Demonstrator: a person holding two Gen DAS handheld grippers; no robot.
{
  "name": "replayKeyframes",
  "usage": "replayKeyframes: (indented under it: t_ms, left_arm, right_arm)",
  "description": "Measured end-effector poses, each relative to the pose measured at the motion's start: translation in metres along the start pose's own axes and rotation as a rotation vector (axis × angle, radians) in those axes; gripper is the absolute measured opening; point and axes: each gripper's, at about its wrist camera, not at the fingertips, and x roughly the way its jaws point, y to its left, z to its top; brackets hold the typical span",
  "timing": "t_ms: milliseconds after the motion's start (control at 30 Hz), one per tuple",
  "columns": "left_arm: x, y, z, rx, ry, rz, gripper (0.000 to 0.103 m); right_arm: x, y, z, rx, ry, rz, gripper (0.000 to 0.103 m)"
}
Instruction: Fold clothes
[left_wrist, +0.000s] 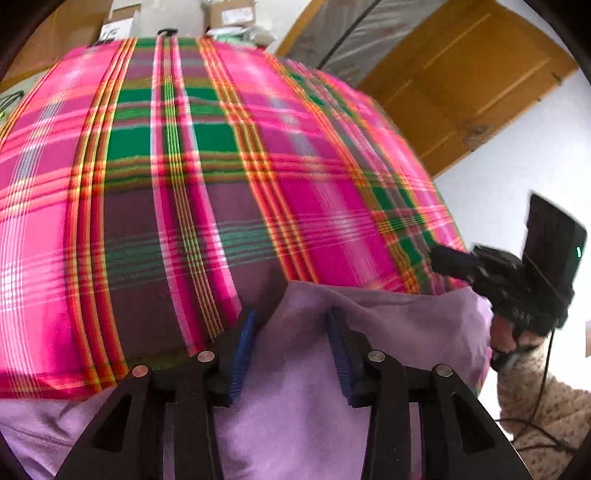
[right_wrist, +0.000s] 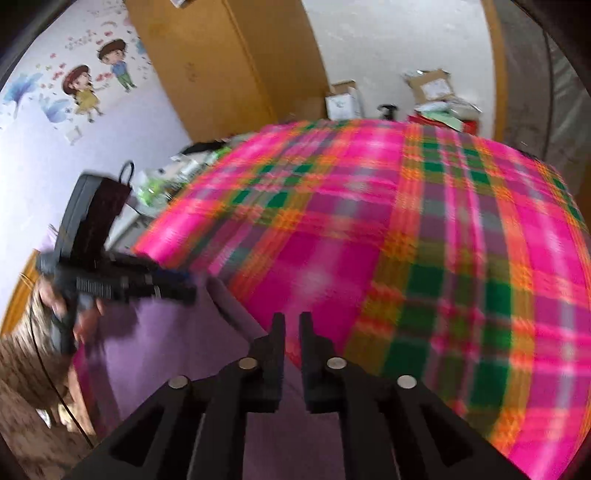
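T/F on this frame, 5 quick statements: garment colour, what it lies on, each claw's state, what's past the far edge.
1. The garment is lilac. True.
2. It lies on a plain white sheet. False: it lies on a pink, green and orange plaid cloth.
3. The left claw is open, with garment fabric showing between its blue pads. True.
4. The right claw is spread as wide as the left. False: its fingers stand close together with only a narrow gap; the blurred view does not show whether they pinch fabric.
5. Cardboard boxes sit beyond the far edge of the plaid cloth. True.
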Motion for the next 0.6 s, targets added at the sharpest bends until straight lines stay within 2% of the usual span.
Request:
replayKeyframes:
  t_ms: [67, 167, 233, 400, 433, 500, 533, 600]
  left_arm:
    - [0.006, -0.001, 0.002, 0.010, 0.022, -0.008, 0.041]
    - [0.011, 0.001, 0.004, 0.008, 0.042, -0.022, 0.039]
    - [0.008, 0.002, 0.005, 0.002, 0.040, -0.034, 0.039]
    - [0.010, 0.005, 0.006, -0.015, 0.040, -0.037, 0.038]
    - [0.011, 0.003, 0.006, -0.010, 0.039, -0.031, 0.035]
    - [0.014, -0.001, 0.007, -0.005, 0.030, -0.021, 0.026]
    - [0.014, -0.001, 0.006, -0.002, 0.022, -0.018, 0.017]
    - [0.013, -0.001, 0.005, 0.004, 0.006, -0.013, 0.011]
  right_arm:
    - [-0.004, -0.005, -0.015, -0.016, 0.028, -0.019, 0.022]
    - [-0.002, -0.012, -0.029, -0.054, 0.082, -0.076, 0.029]
    - [0.000, -0.013, -0.035, -0.071, 0.106, -0.090, 0.029]
    - [0.004, -0.012, -0.043, -0.081, 0.120, -0.061, 0.030]
    - [0.004, -0.012, -0.043, -0.082, 0.117, -0.060, 0.030]
    - [0.003, -0.014, -0.044, -0.079, 0.102, -0.061, 0.023]
    - [0.001, -0.014, -0.044, -0.084, 0.095, -0.067, 0.006]
    - [-0.003, -0.012, -0.043, -0.096, 0.071, -0.078, 0.004]
